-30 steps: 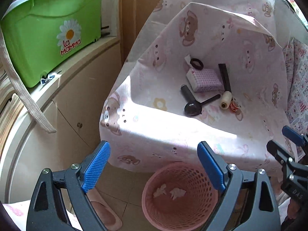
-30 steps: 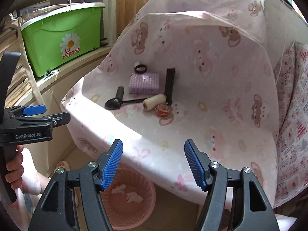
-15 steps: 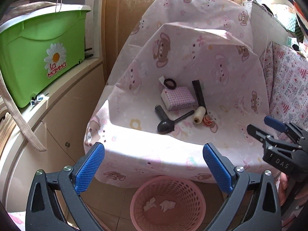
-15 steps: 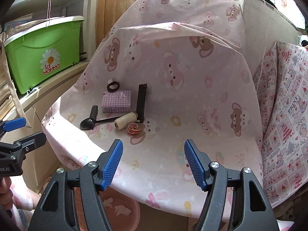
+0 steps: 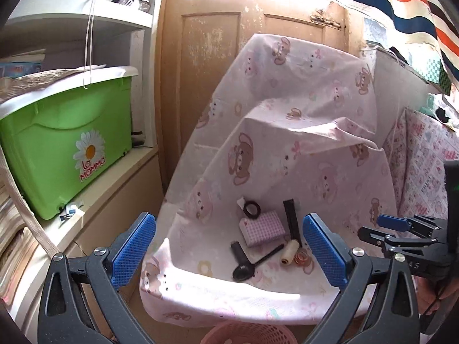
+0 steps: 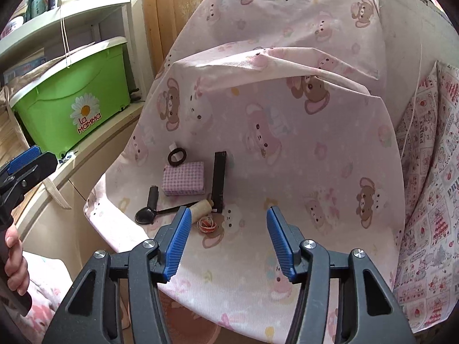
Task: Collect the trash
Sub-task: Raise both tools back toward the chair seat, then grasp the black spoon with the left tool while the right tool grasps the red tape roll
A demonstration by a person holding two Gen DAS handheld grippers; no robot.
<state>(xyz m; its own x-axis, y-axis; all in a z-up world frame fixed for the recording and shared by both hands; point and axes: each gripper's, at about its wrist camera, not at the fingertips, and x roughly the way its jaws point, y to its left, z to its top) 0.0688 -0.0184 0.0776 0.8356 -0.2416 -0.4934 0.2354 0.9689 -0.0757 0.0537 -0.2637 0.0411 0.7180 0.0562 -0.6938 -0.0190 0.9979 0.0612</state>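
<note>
Two handheld grippers hover empty above a pink bear-print cloth-covered seat (image 6: 301, 149). Left gripper (image 5: 229, 253) gapes wide; right gripper (image 6: 226, 240) is closing on nothing. A curled orange-and-white scrap (image 6: 207, 223) lies near the seat's front-left edge, just beyond the right gripper's left finger, the nearer one.

The right half of the pink cloth-covered seat (image 6: 315, 172) lies bare, so a gripper can pass there freely. On the left half, the spoon (image 6: 146, 215), checked pad (image 6: 183, 179), black bar (image 6: 219, 180), thread spool (image 6: 200, 207) and orange curl (image 6: 207, 223) crowd together. The draped back (image 6: 272, 28) closes the far side.
</note>
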